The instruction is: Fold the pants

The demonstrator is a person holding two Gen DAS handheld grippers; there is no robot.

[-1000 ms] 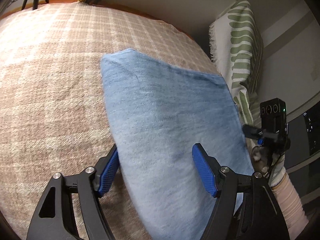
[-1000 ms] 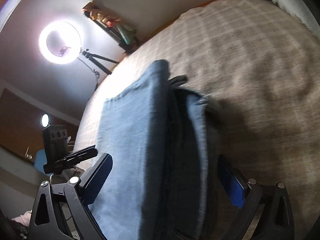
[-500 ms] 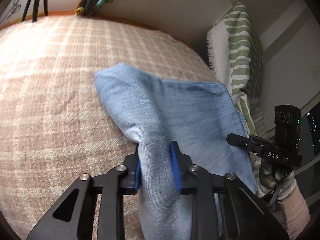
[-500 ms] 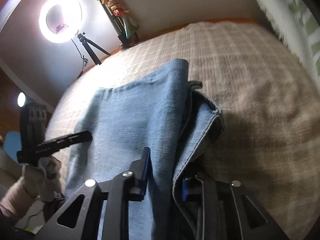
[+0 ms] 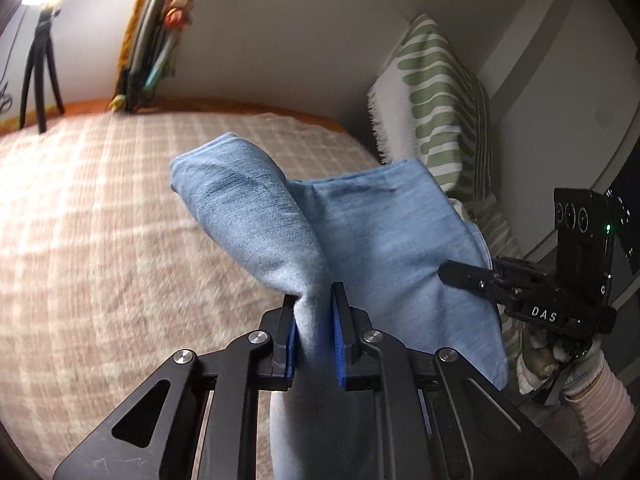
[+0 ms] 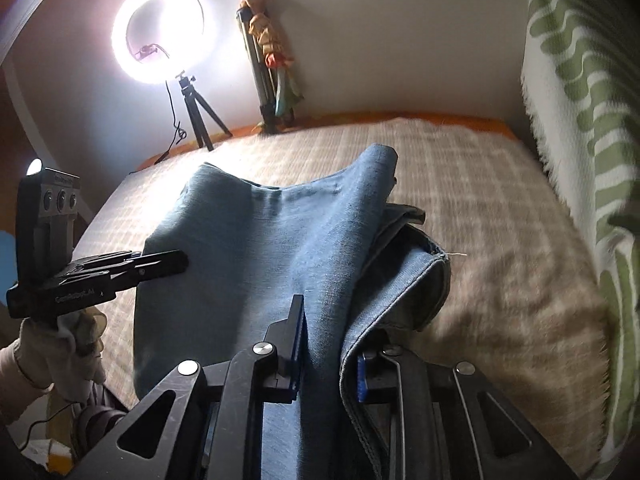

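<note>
The folded light-blue denim pants (image 5: 360,236) hang between both grippers above the checked bed cover (image 5: 100,220). My left gripper (image 5: 314,336) is shut on the near left edge of the pants, with cloth bunched between its blue pads. My right gripper (image 6: 330,344) is shut on the near right edge of the pants (image 6: 280,248), where the waistband layers (image 6: 416,280) bulge out. The far end of the pants sags toward the bed. Each gripper shows in the other's view: the right one (image 5: 472,276) and the left one (image 6: 160,264).
A green-and-white patterned pillow (image 5: 440,108) stands at the right side of the bed. A lit ring light on a tripod (image 6: 160,36) and a bundle of poles (image 6: 272,68) stand against the far wall. The bed cover (image 6: 500,200) spreads beyond the pants.
Both grippers closed on the near edge of the pants and lifted it off the bed. The pants now bunch and hang between them instead of lying flat.
</note>
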